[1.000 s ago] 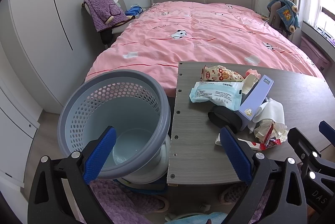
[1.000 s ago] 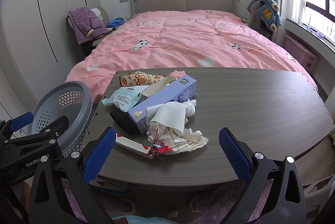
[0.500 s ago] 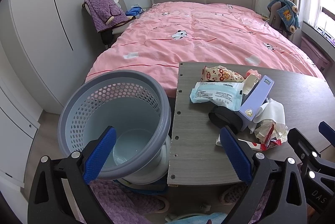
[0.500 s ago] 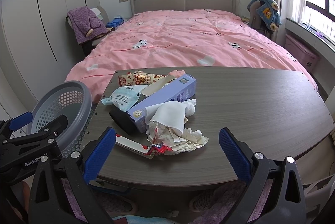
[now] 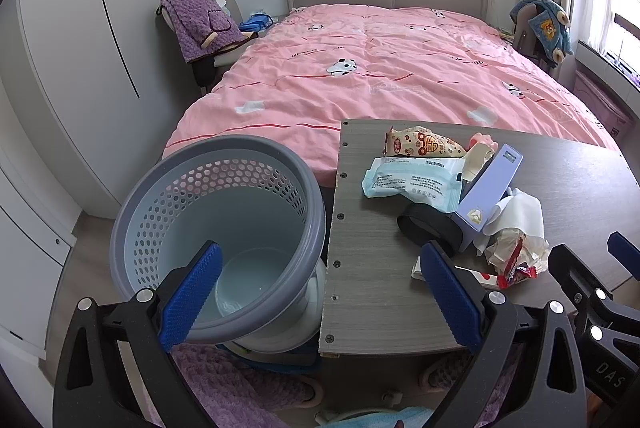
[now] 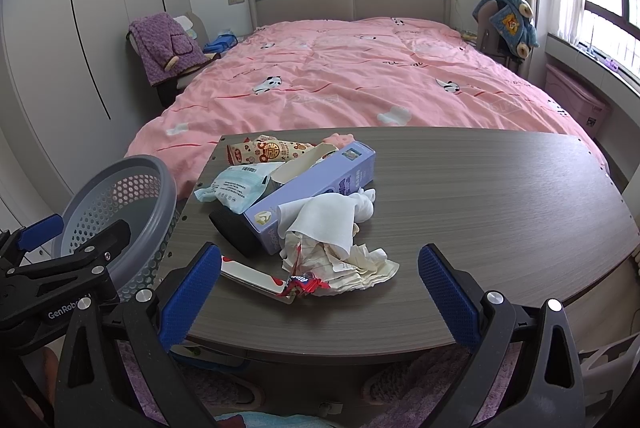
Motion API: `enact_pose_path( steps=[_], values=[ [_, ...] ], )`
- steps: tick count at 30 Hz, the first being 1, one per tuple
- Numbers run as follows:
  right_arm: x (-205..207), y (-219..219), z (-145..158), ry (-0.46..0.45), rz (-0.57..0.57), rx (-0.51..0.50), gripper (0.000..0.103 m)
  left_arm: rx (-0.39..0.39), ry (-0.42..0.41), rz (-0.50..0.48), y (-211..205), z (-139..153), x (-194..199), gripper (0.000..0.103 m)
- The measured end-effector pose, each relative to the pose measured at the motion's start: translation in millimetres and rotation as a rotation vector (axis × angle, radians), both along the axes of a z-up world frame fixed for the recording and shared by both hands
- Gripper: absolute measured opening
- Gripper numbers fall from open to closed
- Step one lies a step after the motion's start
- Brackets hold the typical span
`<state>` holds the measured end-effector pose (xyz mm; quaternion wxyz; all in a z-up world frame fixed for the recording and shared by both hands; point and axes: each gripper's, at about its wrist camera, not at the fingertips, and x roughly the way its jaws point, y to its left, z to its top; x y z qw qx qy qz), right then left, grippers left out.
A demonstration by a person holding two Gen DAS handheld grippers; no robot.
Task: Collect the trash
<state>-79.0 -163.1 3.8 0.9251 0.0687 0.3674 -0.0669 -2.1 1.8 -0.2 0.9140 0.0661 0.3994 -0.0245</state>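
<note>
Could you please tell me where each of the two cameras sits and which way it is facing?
Left wrist: on the open left gripper, facing the bed over the basket and the table's left end; the right gripper shows.
Right wrist: on the open right gripper, facing the bed over the trash pile; the left gripper shows.
Shared: bed, basket, table, trash.

Your left gripper [image 5: 320, 302] is spread wide, its blue pads [image 5: 190, 296] far apart with nothing between them. Your right gripper [image 6: 318, 302] is spread just as wide, pads [image 6: 448, 296] equally bare. The two are level and side by side, right jaws just beyond the left's outer finger.
</note>
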Motion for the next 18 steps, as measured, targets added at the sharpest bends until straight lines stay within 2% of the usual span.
enact_pose_path(
  steps=[11,18],
  values=[
    [1.1,-6.0,-6.1,0.002,0.008,0.03,0.097,-0.027,0.023,0.006,-2.5,-6.3,4.6,0.095],
    [1.5,-25.6,-20.5,0.038,-0.011,0.045,0.097,-0.047,-0.012,0.02,-2.9,-9.7,9.5,0.095]
  ],
)
